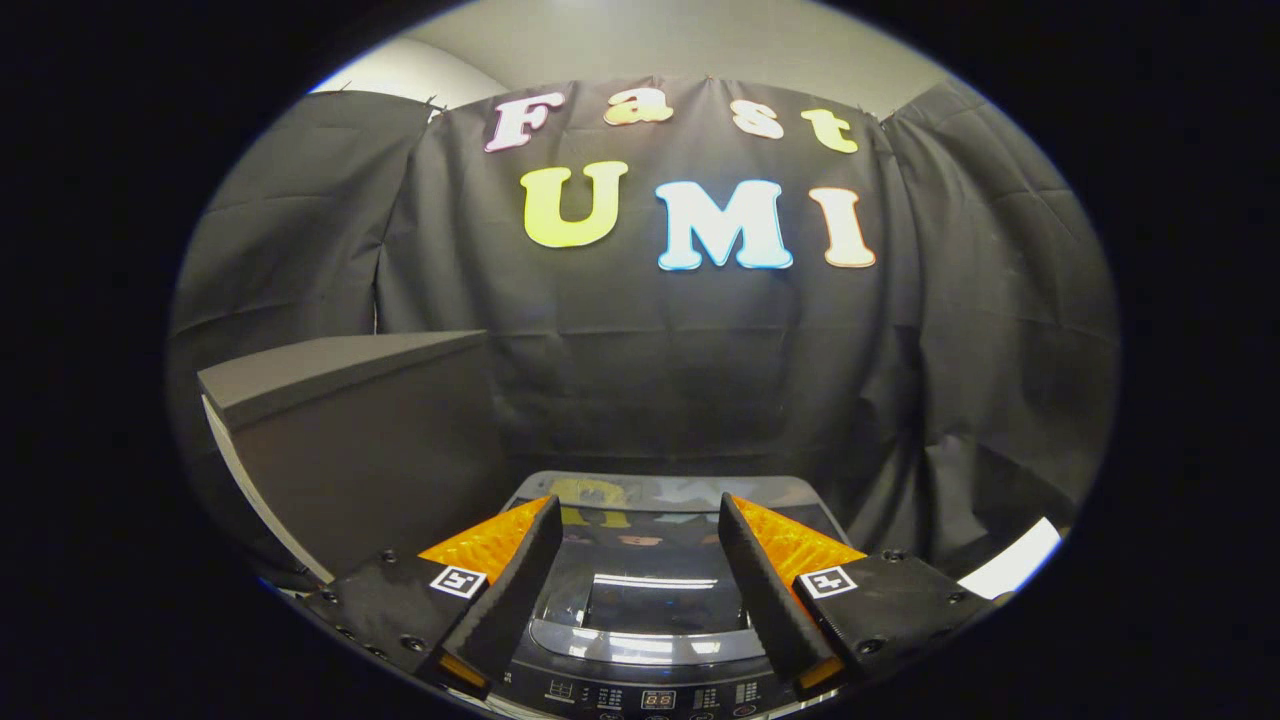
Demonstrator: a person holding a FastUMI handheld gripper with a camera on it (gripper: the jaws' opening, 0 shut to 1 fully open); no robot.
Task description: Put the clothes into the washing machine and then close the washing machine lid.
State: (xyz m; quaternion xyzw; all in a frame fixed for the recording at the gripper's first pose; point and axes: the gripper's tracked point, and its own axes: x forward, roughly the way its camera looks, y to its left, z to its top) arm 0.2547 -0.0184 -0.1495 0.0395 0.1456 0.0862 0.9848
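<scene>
The washing machine (640, 680) stands below and just ahead of my fingers, seen from its control-panel side. Its glossy dark lid (650, 590) lies flat and closed over the tub, reflecting the wall. My gripper (637, 515) hovers above the lid, open, with a wide gap and nothing between the fingers. No clothes are visible in this view.
A dark grey box-like cabinet (360, 440) stands to the left of the machine, taller than its lid. The black cloth wall (700, 380) hangs close behind the machine. A white strip of surface (1020, 560) shows to the right.
</scene>
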